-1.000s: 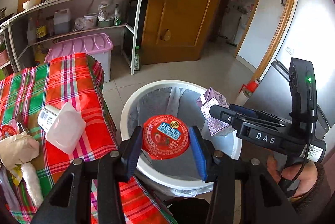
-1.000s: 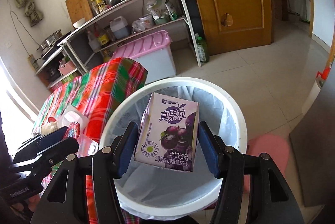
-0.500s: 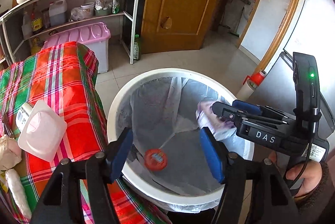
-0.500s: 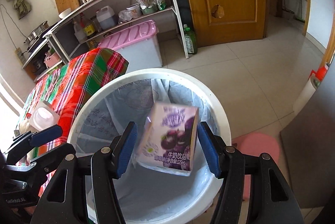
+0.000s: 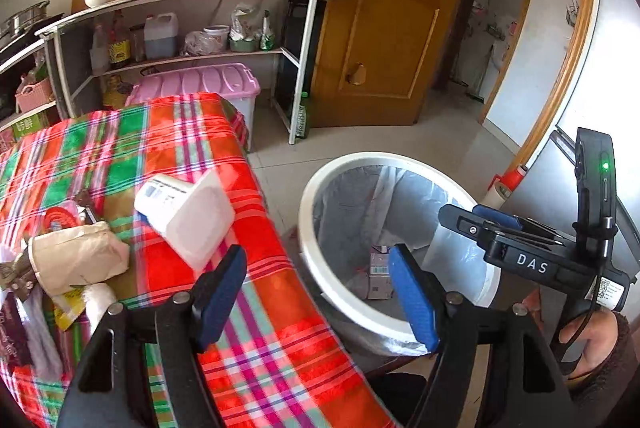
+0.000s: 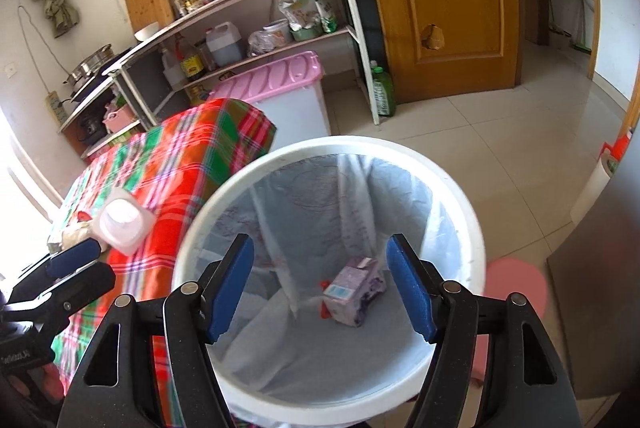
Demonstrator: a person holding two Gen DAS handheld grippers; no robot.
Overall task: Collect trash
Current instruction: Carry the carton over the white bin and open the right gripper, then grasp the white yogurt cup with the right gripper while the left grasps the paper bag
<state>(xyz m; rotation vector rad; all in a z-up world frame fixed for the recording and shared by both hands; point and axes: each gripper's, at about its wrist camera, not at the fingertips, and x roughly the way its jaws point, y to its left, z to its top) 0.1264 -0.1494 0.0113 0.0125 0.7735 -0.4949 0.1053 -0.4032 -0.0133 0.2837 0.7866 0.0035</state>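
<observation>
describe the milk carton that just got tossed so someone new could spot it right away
Find the round white trash bin lined with a thin grey plastic bag, standing on the tiled floor beside the red and green plaid tablecloth. At its bottom lies a small purple and white drink carton on its side. Only a red scrap peeks out beside it.

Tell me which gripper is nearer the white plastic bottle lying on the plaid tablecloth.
Left. The left gripper is open at the table edge, just short of the white plastic bottle. The right gripper is open over the trash bin, off the table, with the bottle away to its left.
</observation>
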